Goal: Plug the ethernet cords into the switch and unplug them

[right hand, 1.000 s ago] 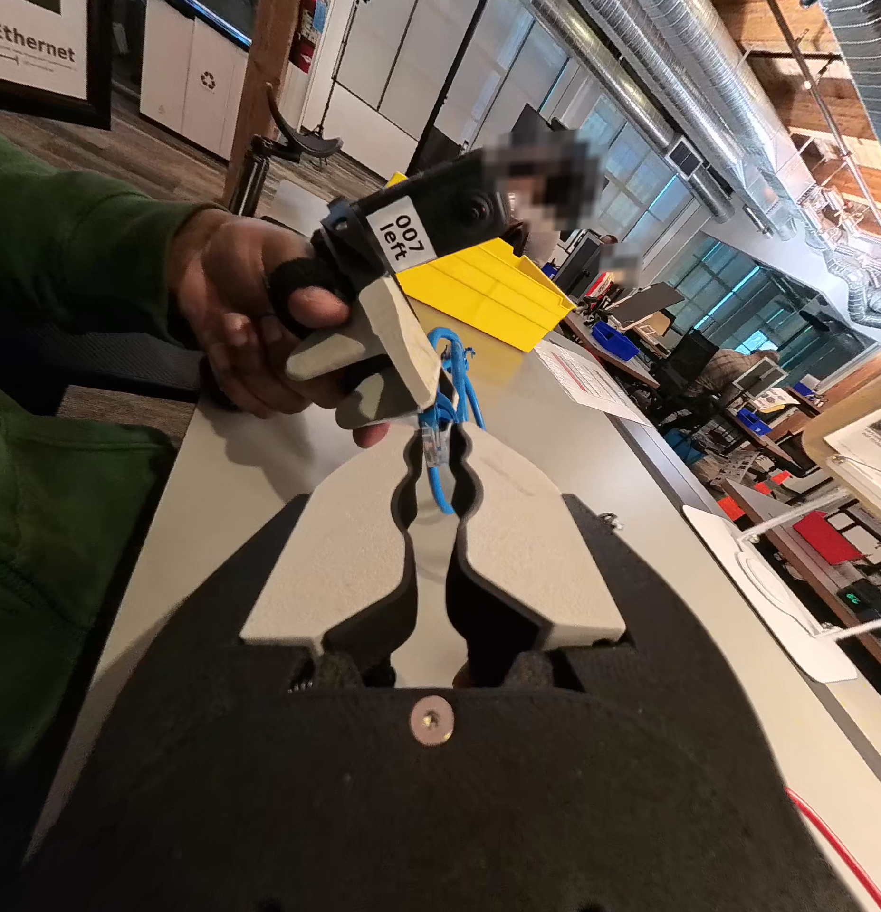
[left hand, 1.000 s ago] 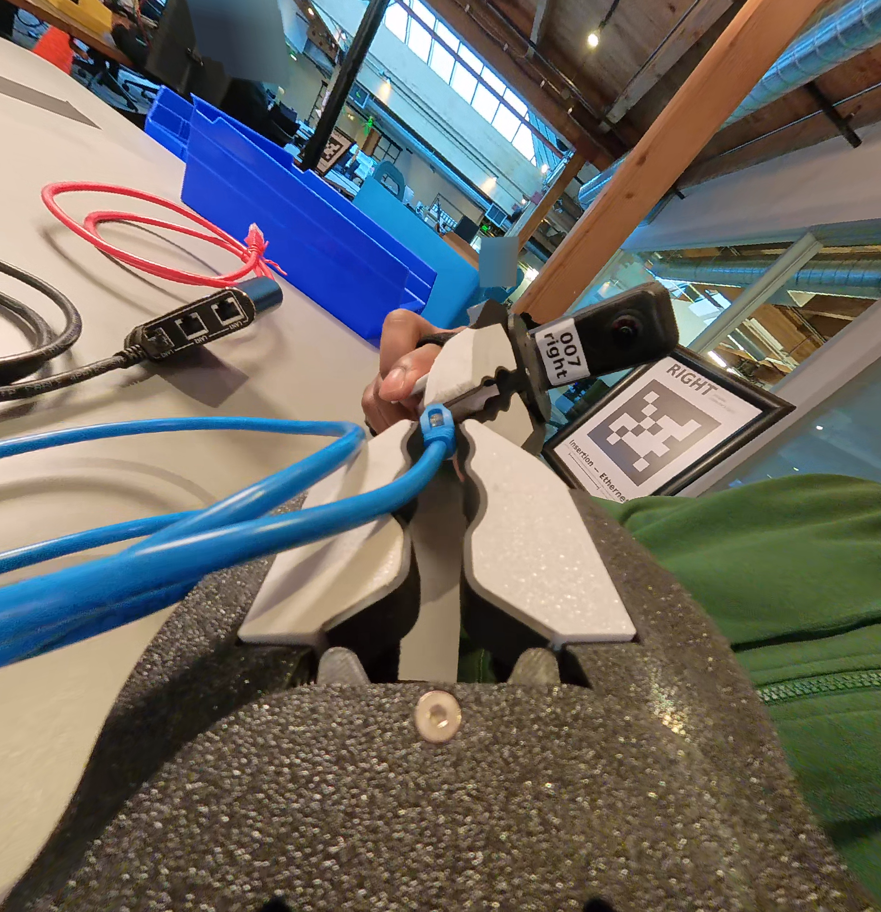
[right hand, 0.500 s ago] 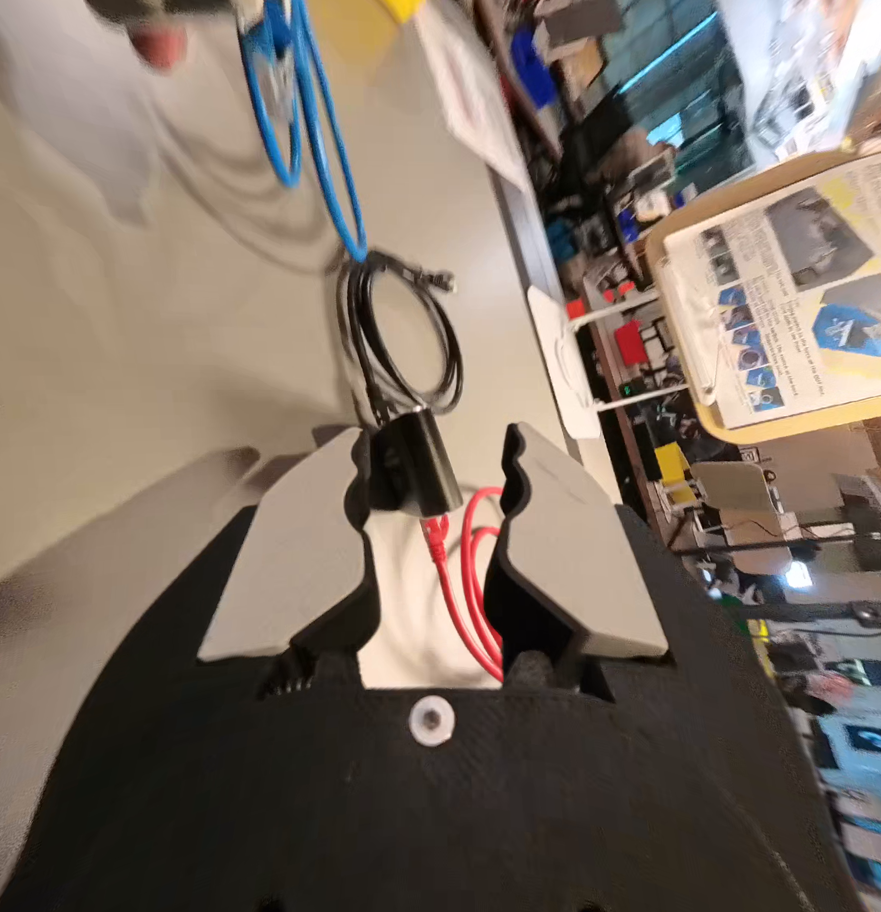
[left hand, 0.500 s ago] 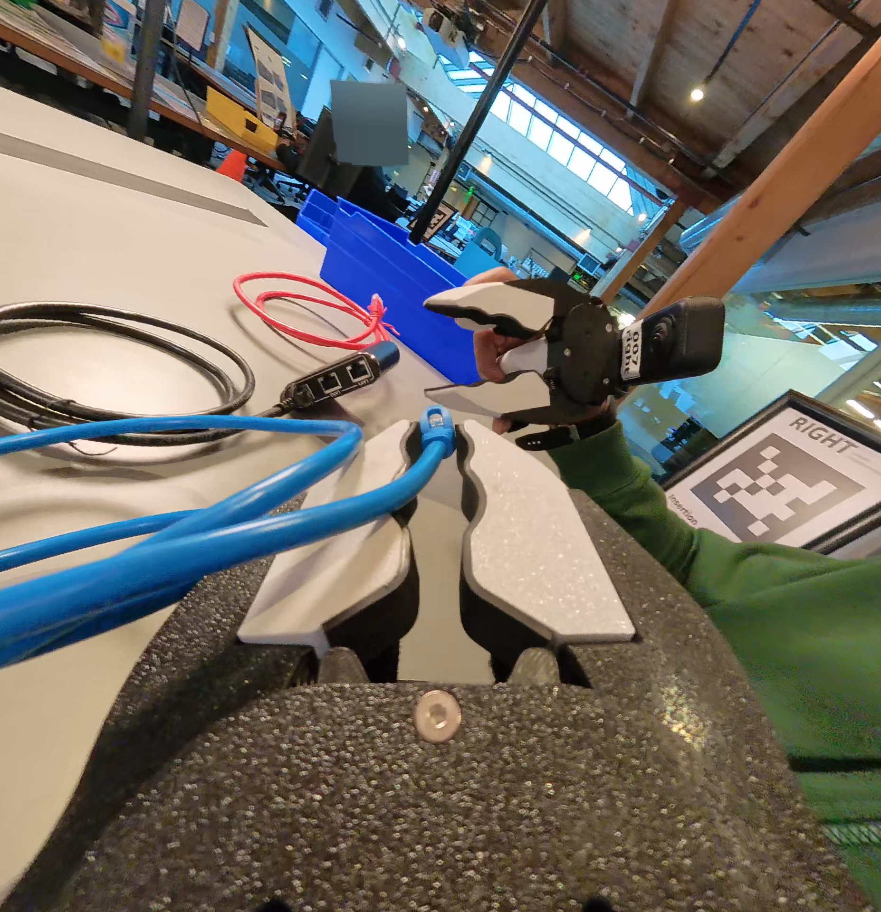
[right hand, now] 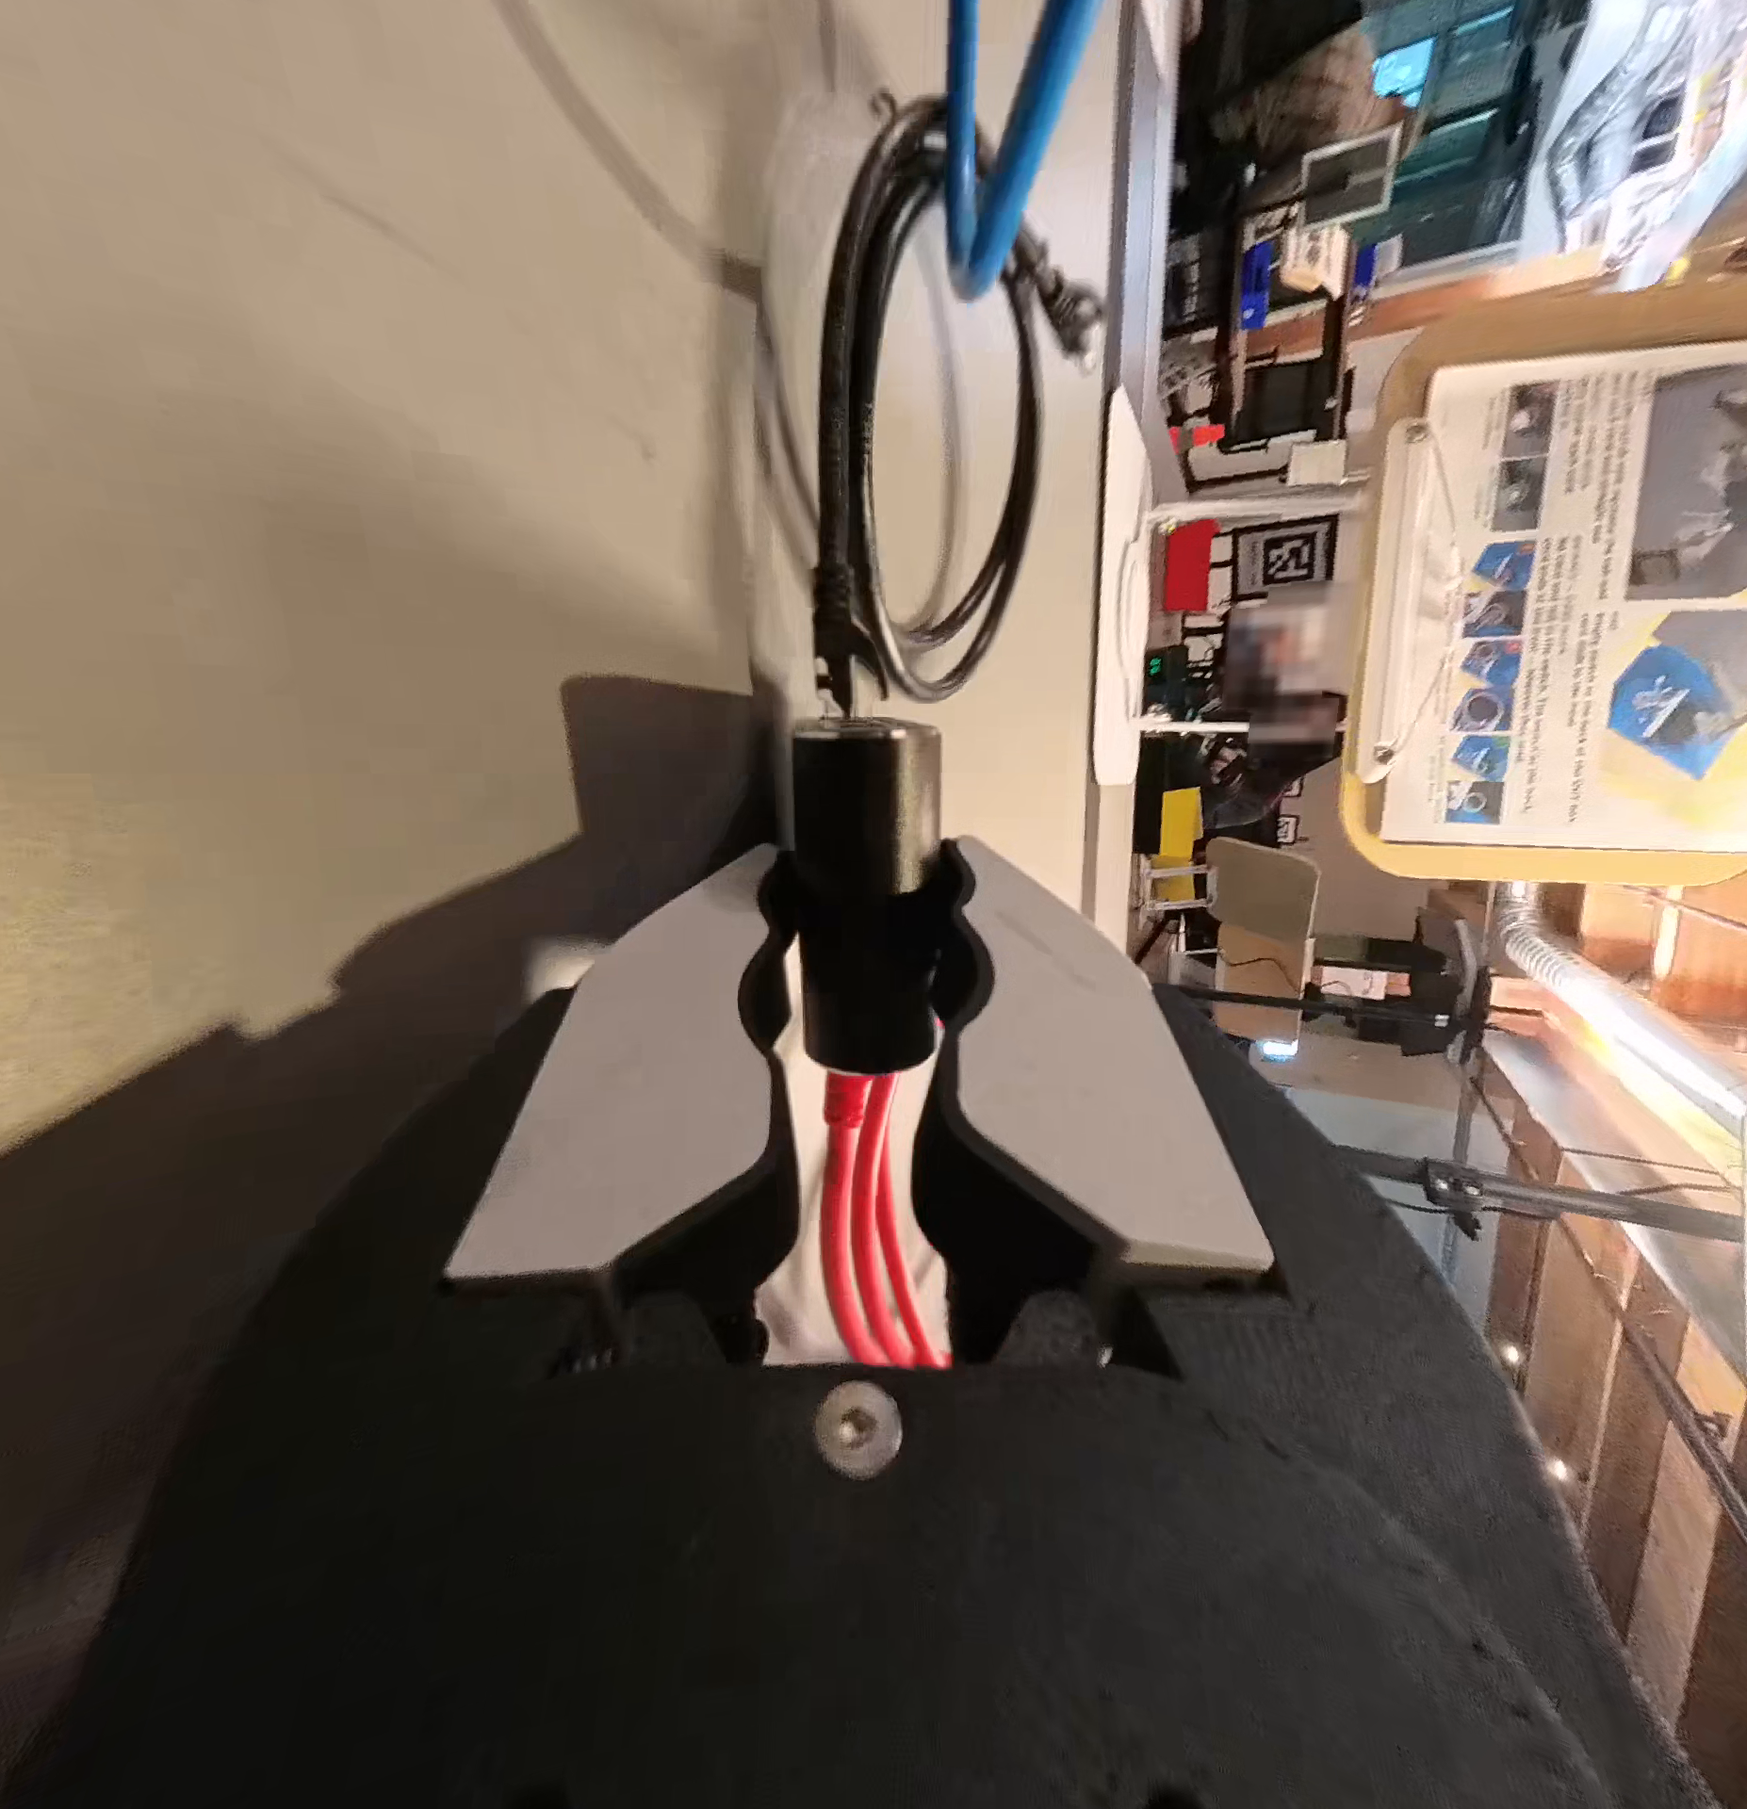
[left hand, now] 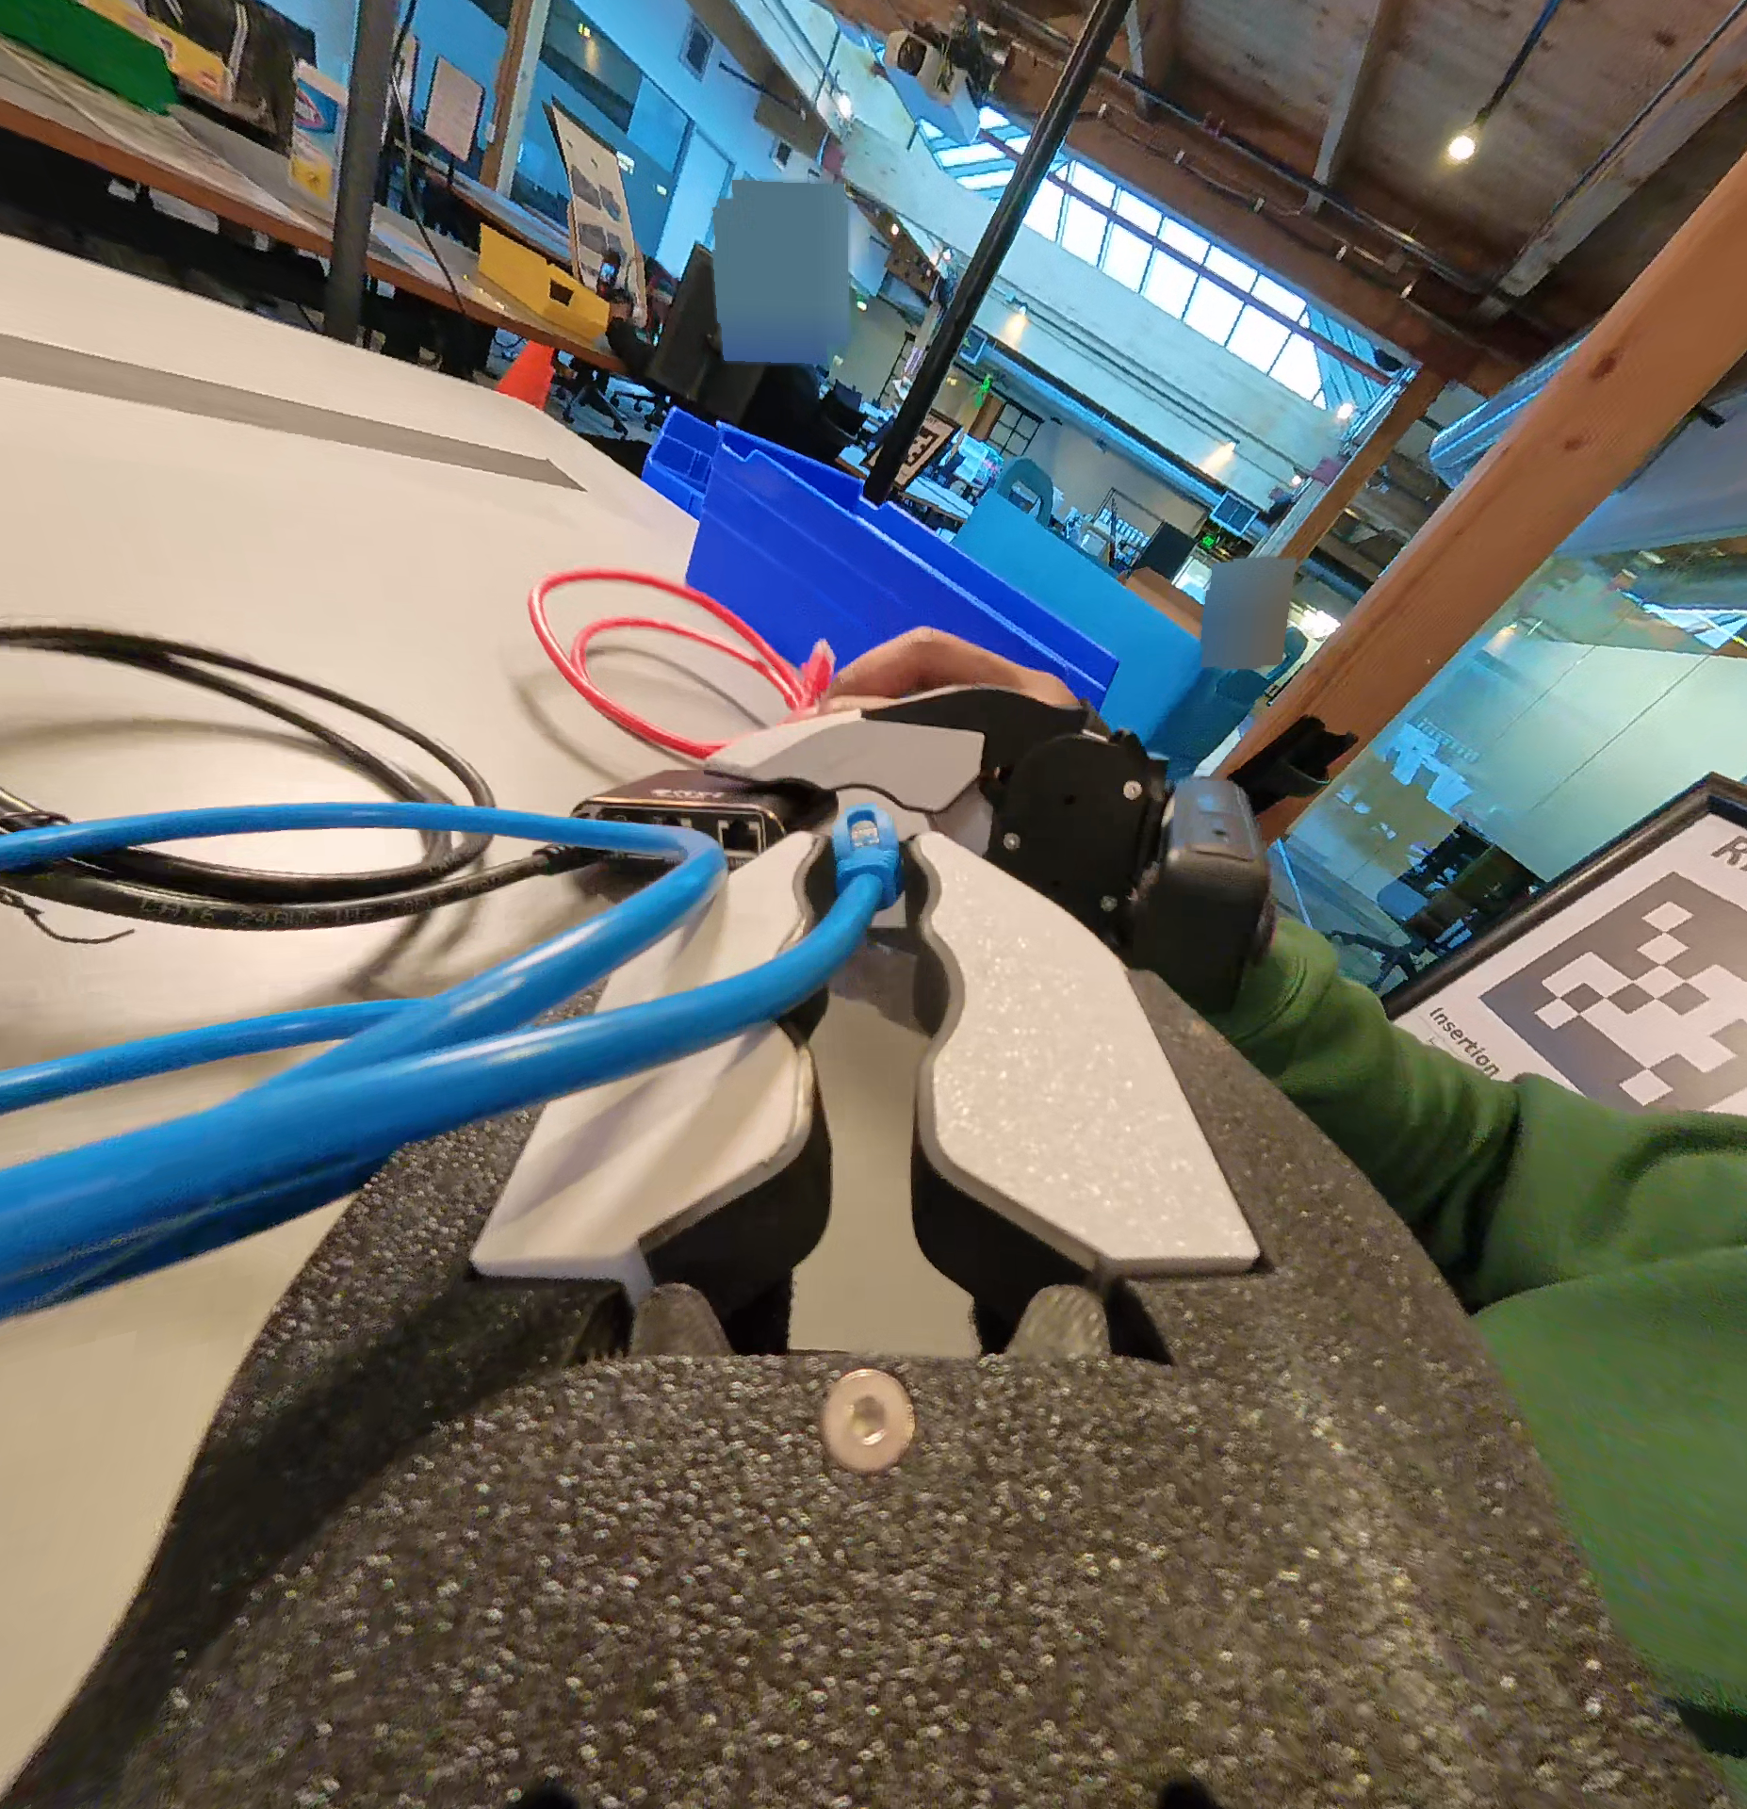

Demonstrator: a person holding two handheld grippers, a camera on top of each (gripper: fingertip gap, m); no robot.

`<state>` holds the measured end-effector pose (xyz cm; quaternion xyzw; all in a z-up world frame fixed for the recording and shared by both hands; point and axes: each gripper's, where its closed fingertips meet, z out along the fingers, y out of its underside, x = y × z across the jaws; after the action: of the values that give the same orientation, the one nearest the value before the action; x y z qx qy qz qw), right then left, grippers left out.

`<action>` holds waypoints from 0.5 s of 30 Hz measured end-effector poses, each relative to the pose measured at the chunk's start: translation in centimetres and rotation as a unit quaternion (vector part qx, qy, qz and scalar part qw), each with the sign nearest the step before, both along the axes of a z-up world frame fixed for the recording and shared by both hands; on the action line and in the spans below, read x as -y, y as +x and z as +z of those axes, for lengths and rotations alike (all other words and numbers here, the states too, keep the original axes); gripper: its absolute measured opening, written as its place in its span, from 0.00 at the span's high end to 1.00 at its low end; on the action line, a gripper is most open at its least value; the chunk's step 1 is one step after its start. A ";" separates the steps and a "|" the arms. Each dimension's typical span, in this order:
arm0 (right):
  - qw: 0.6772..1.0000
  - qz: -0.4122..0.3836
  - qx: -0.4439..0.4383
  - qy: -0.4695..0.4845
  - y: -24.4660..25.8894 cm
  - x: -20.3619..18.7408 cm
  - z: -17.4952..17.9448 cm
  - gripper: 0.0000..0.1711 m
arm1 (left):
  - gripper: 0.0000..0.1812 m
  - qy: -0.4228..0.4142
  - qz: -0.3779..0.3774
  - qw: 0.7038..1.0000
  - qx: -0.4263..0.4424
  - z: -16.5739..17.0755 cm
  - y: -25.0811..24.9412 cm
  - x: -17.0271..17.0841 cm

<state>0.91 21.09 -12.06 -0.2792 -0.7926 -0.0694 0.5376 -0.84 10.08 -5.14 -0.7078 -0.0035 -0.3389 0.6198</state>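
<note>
My left gripper (left hand: 866, 873) is shut on the blue plug (left hand: 862, 844) of the blue ethernet cord (left hand: 380, 1018), which loops off to the left. It holds the plug just in front of the black switch (left hand: 674, 811) on the grey table (left hand: 263, 509). My right gripper (right hand: 865, 861) is shut on the switch (right hand: 865, 783), with a pad against each of its sides. In the left wrist view the right gripper (left hand: 855, 773) clamps the switch's right end. A black cord (left hand: 263, 783) is plugged into the switch's left end.
A red cord (left hand: 644, 666) lies coiled behind the switch and passes under my right gripper (right hand: 865, 1194). Blue bins (left hand: 850, 587) stand at the table's far edge. A framed marker sign (left hand: 1633, 979) and a green sleeve (left hand: 1535, 1224) are at the right. One gripper's finger ends stand about 12 cm off the other's.
My right gripper let go of the blue plug, opened, swung down to the table and closed on the switch. My left gripper kept the plug and moved close to the switch.
</note>
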 end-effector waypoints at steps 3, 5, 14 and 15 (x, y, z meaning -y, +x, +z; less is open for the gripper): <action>0.999 0.014 -0.047 0.000 0.0 1.6 1.3 0.85 | 0.93 0.029 0.001 0.999 -0.014 0.7 0.4 0.4; 0.996 0.019 -0.081 0.002 0.1 2.7 2.5 0.85 | 0.93 0.055 -0.003 0.998 -0.027 1.3 1.1 0.7; 0.972 0.094 -0.214 0.018 1.4 8.5 6.6 0.85 | 0.93 0.171 -0.023 0.975 -0.140 3.1 4.5 2.4; 0.973 0.092 -0.210 0.024 1.4 8.4 6.4 0.85 | 0.93 0.179 -0.025 0.971 -0.158 3.1 4.7 2.6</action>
<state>2.35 12.68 -5.62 -0.2001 -0.6825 0.0215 0.7027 3.90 7.46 -2.04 -0.6298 0.1726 -0.2335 0.7204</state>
